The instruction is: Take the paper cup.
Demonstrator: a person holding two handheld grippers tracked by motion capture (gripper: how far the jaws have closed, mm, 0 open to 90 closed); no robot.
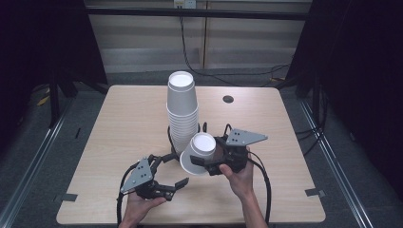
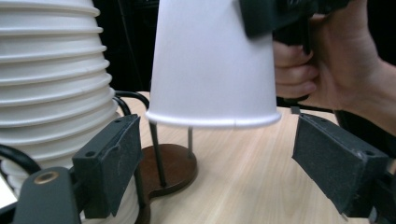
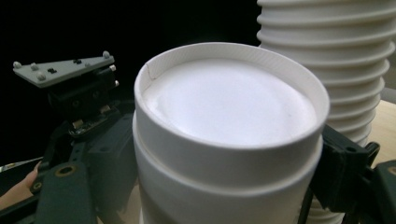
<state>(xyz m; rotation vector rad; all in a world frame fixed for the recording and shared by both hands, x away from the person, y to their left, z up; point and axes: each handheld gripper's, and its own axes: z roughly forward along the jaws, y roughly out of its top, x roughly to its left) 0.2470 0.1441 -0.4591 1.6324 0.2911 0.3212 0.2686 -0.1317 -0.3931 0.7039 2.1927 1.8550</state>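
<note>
Item: we hold one upside-down paper cup [image 1: 198, 154] pinched in the right gripper [image 1: 223, 159] beside the stack [image 1: 182, 111] mid-counter; left gripper [image 1: 164, 185] jaws spread empty; next, lowering it onto the stand [image 2: 169, 170].

Matt white paper cup [image 2: 212, 65]; pale wood-grain worktop [image 1: 123, 123], smooth; glossy brown wooden base [image 2: 170, 170]; rough black pads [image 2: 109, 163].
</note>
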